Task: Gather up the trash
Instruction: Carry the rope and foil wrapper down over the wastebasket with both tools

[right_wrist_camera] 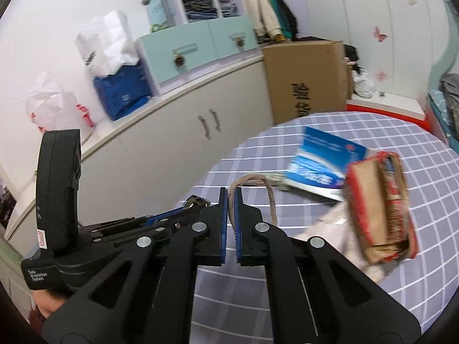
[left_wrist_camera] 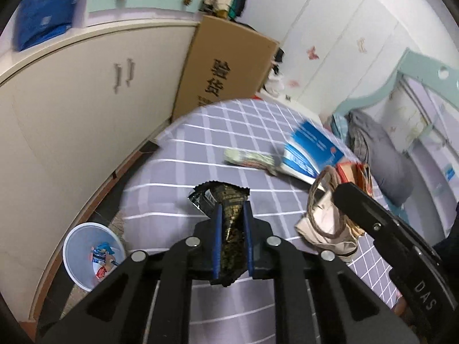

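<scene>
Trash is mid-collection: the left gripper pinches a dark snack wrapper above the bed, seemingly bin-bound, while the right gripper clamps the paper bag's rope handle, lifting it.

grey checked tablecloth, blue booklet on it at 1 o'clock, cardboard box at 12 beyond the cloth, cream cabinet at 10, teal drawers on top, blue bag beside them, butterfly stickers on wall
</scene>
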{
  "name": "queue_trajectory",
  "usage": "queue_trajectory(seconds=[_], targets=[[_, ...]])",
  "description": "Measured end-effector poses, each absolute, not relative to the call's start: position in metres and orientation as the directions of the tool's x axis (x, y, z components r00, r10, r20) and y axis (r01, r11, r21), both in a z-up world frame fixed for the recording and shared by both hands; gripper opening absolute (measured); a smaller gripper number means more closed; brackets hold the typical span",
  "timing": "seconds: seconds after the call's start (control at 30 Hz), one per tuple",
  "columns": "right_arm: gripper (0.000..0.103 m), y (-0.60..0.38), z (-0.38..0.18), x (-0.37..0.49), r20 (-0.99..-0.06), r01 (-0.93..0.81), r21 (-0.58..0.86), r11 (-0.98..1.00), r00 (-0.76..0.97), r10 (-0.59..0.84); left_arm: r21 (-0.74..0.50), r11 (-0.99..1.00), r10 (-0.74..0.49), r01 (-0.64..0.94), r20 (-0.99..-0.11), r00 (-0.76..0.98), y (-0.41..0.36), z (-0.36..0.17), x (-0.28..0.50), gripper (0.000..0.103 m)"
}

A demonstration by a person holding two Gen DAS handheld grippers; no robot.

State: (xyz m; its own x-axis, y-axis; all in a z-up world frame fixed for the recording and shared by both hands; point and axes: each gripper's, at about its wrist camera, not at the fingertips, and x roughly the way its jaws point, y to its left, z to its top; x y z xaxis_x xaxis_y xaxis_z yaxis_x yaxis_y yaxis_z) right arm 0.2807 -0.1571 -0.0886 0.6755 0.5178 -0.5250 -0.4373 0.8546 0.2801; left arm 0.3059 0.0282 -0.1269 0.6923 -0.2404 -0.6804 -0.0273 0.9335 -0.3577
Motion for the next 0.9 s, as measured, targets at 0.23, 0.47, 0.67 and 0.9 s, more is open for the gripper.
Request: queue_trajectory(seconds=[0.23,0.47,0.67,0.9], targets=[[0.004,-0.083,-0.08,0.267,-0.532,-0.545,0.275,0.792,0.6,0.597,-0.395,0.908,-0.174,-0.14,-0.658,0.733,0.113,-0.126,0.27,0.013],[0.004,0.011,-0.104,0.257,-0.588,-0.64,0.278,0.717,0.477,0.653,-0.393,0.876,-0.083,-0.279,-0.694,0.716,0.193,-0.154,0.244,0.013],[0.005,0.079,-0.162,0.261,-0.687,-0.663,0.29,0.69,0.358,0.633,-0.411,0.822,-0.059,-0.395,-0.751,0.658,0.25,-0.207,0.235,0.013],[0.005,0.131,-0.247,0.285,-0.797,-0.619,0.35,0.703,0.198,0.571,-0.403,0.77,-0.072,-0.494,-0.825,0.56,0.293,-0.282,0.241,0.013]])
